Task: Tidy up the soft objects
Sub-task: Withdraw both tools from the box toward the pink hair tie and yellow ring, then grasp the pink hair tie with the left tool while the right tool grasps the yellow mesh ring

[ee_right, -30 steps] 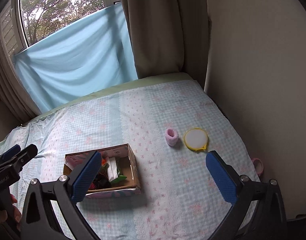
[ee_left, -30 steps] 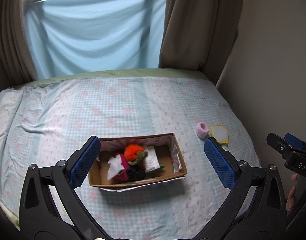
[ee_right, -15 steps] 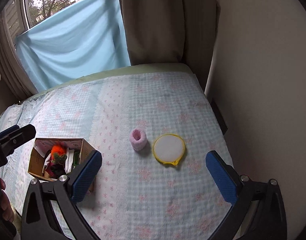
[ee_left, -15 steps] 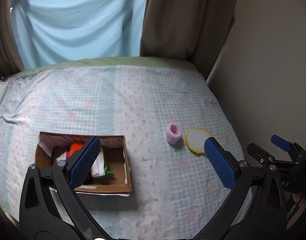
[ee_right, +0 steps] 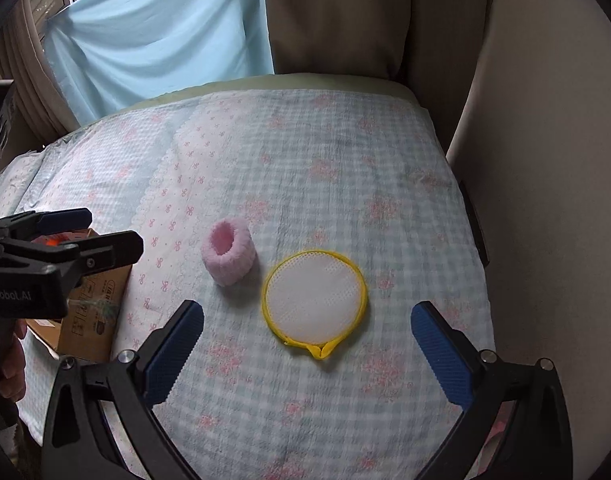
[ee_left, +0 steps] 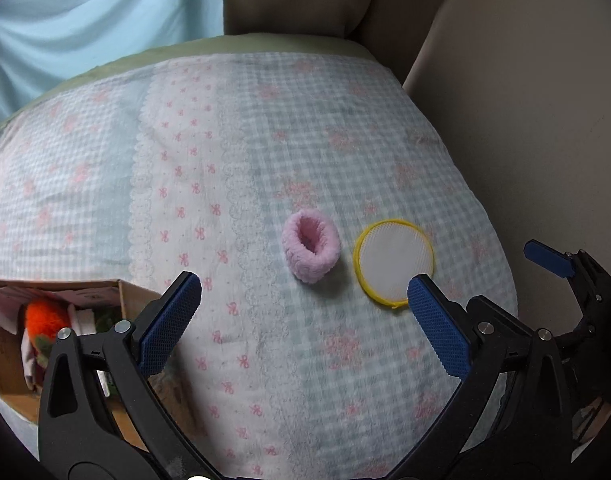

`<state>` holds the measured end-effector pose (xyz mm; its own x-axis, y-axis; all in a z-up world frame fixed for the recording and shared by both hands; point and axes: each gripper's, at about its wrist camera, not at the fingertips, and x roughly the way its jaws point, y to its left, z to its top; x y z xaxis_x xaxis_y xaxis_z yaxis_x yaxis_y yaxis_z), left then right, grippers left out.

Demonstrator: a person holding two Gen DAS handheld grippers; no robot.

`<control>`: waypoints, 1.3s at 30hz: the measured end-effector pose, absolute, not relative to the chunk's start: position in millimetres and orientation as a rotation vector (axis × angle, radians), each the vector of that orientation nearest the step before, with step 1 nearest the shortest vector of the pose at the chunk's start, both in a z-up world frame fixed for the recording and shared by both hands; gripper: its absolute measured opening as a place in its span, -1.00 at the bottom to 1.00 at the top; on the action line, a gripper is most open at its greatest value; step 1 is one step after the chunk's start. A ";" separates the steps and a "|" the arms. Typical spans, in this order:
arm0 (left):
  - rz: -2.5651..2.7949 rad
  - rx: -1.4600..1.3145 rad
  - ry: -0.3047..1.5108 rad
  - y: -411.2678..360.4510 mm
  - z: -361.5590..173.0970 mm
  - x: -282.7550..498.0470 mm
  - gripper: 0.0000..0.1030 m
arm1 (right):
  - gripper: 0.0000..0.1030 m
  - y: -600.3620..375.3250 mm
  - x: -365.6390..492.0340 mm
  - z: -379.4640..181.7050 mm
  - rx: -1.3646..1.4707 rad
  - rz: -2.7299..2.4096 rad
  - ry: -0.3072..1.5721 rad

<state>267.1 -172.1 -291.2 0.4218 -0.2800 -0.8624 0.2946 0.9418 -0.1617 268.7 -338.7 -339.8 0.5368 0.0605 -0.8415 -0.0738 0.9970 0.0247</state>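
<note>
A fluffy pink band [ee_left: 311, 250] lies on the checked bedspread, with a round white pad with a yellow rim [ee_left: 394, 265] just right of it. Both also show in the right wrist view: the pink band [ee_right: 227, 256] and the yellow-rimmed pad [ee_right: 314, 300]. My left gripper [ee_left: 303, 322] is open and empty, hovering just short of the pink band. My right gripper [ee_right: 307, 354] is open and empty, just short of the pad. A cardboard box [ee_left: 9, 364] at the left holds an orange fuzzy thing [ee_left: 45, 318] and other soft items.
The bedspread [ee_right: 337, 184] covers the bed. A beige wall [ee_right: 545, 160] runs close along the right edge. A brown curtain [ee_right: 337, 20] and a light blue cloth [ee_right: 157, 32] hang at the back. The box [ee_right: 91, 314] shows partly behind the left gripper.
Both grippers have swung right and come closer to the pink band and the pad. The box has slid to the left edge of both views. Both stay open.
</note>
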 end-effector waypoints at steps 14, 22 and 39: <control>-0.378 0.032 1.196 -219.3 -432.0 334.1 0.84 | 1.00 -346.6 321.5 -455.6 -0.069 0.192 1.053; -0.376 0.028 1.210 -224.4 -455.2 339.9 0.28 | 1.00 -350.3 331.8 -466.3 -0.072 0.193 1.036; -0.394 0.024 1.188 -230.3 -456.6 342.3 -0.46 | -0.14 -321.8 323.4 -464.6 -0.176 0.233 1.011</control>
<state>342.3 -230.3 -456.6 0.3138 -0.2865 -0.9053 0.3117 0.9316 -0.1868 323.4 -321.8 -464.6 0.5098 0.1116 -0.8530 -0.2738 0.9611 -0.0379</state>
